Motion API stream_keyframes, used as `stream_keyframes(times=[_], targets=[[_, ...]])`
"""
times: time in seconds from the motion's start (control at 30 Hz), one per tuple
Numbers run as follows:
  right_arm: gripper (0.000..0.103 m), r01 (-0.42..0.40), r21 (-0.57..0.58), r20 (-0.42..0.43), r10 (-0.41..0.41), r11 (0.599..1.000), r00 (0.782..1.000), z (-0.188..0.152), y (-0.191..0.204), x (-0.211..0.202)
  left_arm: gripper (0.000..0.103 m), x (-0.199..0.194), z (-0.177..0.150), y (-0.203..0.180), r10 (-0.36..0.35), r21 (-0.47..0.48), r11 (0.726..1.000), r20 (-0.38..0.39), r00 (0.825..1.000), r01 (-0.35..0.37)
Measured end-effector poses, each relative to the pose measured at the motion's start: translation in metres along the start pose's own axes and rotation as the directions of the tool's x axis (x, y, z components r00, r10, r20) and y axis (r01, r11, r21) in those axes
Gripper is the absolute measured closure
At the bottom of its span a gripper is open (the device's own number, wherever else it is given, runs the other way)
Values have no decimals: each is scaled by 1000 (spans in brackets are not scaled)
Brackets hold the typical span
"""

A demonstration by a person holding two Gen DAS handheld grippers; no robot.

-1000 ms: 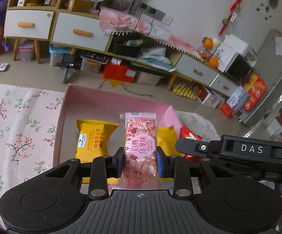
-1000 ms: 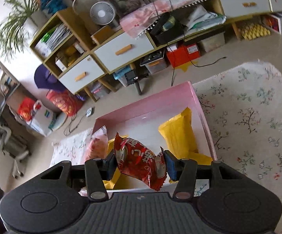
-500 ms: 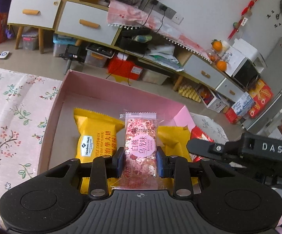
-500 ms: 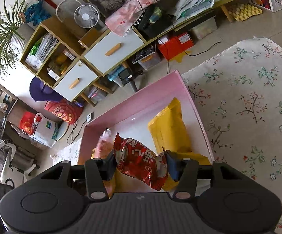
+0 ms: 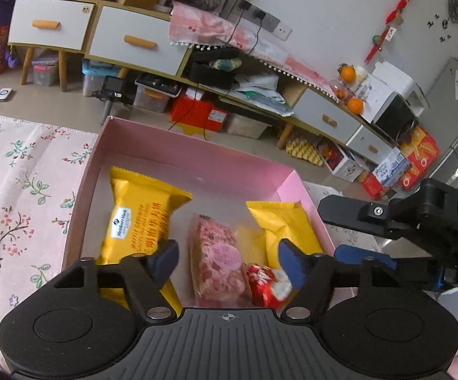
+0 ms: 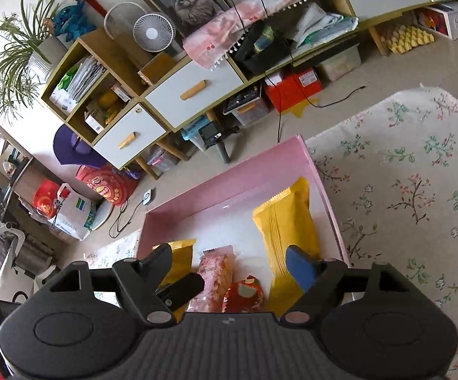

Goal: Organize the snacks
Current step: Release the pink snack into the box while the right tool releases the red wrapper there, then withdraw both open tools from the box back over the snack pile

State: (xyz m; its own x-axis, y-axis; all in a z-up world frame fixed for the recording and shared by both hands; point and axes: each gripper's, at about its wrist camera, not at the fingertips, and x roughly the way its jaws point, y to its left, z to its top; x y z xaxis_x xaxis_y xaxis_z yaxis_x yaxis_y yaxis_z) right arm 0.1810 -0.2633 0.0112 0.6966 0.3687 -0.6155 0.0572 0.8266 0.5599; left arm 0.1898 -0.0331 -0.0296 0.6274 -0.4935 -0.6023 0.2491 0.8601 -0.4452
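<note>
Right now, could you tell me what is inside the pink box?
The pink box holds two yellow packets, a pink snack bar lying between them, and a small red packet beside the bar. The box's near end is hidden behind the gripper body.

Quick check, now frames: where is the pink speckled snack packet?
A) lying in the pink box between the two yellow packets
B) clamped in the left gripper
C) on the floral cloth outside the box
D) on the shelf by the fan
A: the pink speckled snack packet lies inside the pink box, beside the red wrapped snack and between two yellow packets; the left gripper stands open, its jaws having just opened.
</note>
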Motion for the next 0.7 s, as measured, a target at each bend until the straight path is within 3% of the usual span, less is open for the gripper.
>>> stream_keyframes(times=[0.1, 0.2, 0.7], targets=[[29, -2, -7, 3, 2, 1000, 1000, 0, 0, -7, 17, -12, 0, -5, 3, -1, 1000, 5, 1000, -3], [27, 18, -31, 4, -18, 999, 1000, 1, 4, -16, 13, -24, -2, -9, 8, 1, 1000, 9, 1000, -8], [16, 63, -178, 42, -56, 982, 998, -25, 25, -71, 6, -92, -17, -29, 129, 75, 989, -28, 991, -127]])
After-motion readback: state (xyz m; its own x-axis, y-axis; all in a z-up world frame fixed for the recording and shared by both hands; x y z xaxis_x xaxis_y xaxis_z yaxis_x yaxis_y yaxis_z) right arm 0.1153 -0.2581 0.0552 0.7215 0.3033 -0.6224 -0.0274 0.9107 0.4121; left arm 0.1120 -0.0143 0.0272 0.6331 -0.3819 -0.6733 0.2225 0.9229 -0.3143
